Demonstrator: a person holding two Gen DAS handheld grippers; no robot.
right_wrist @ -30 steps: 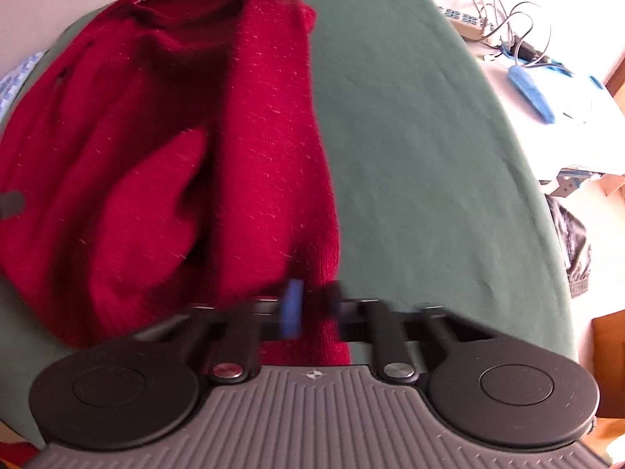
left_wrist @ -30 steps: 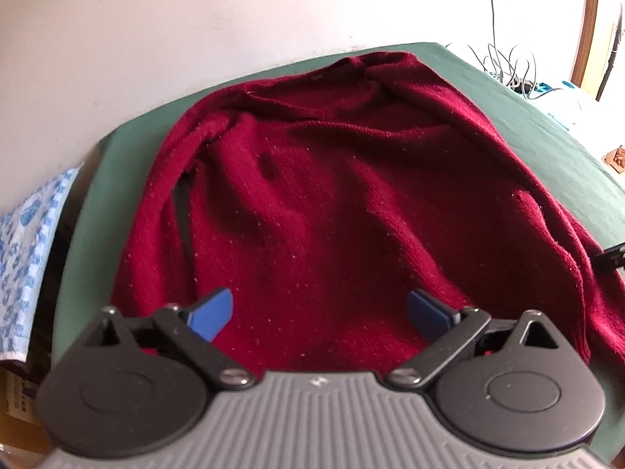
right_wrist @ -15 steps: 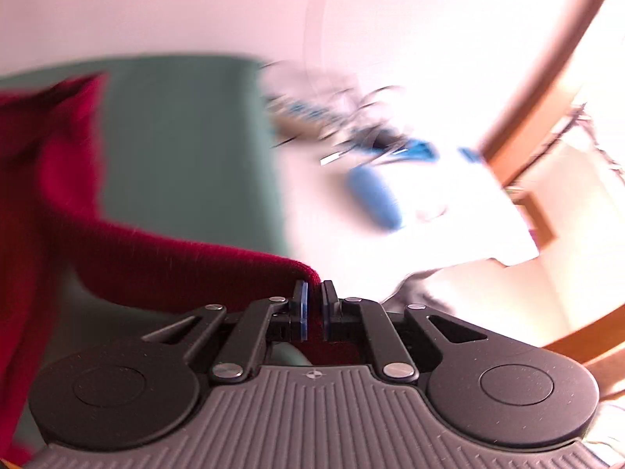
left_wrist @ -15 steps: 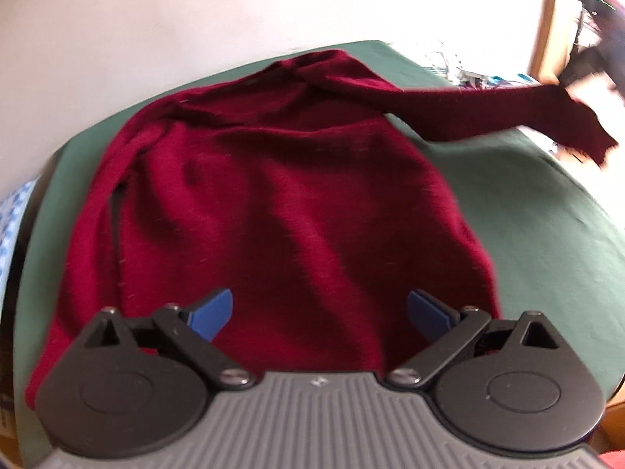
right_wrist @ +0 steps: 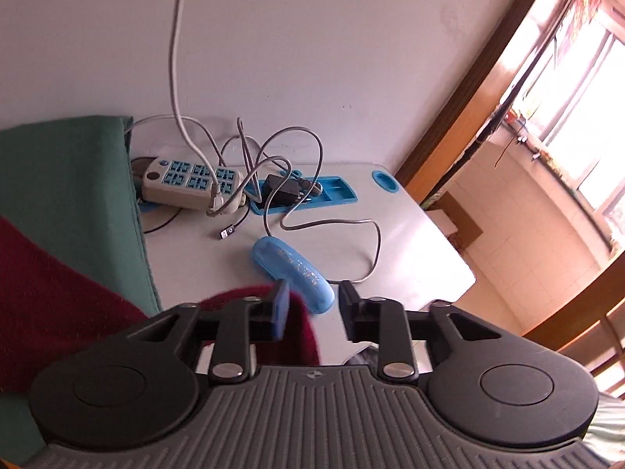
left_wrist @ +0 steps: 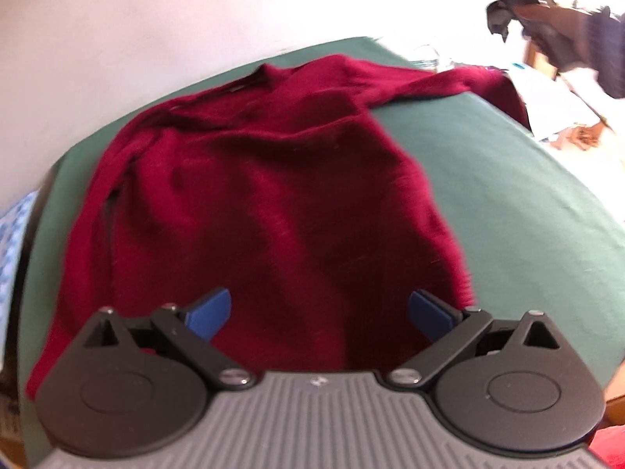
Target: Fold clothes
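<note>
Right tongs [right_wrist: 312, 308] agape beside sleeve [right_wrist: 297, 328]; power strip [right_wrist: 191, 187] there only.

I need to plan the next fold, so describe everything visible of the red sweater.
The red sweater is a dark crimson knit, fuzzy-looking, lying mostly flat and rumpled on the green cloth, neckline toward the wall, hem toward the left gripper, whose jaws stand open over it, gripping nothing. One sleeve lies folded along the body's left side; the right sleeve stretches out sideways to the cloth's far edge. Its cuff sits between the right gripper jaws, which are open.
</note>
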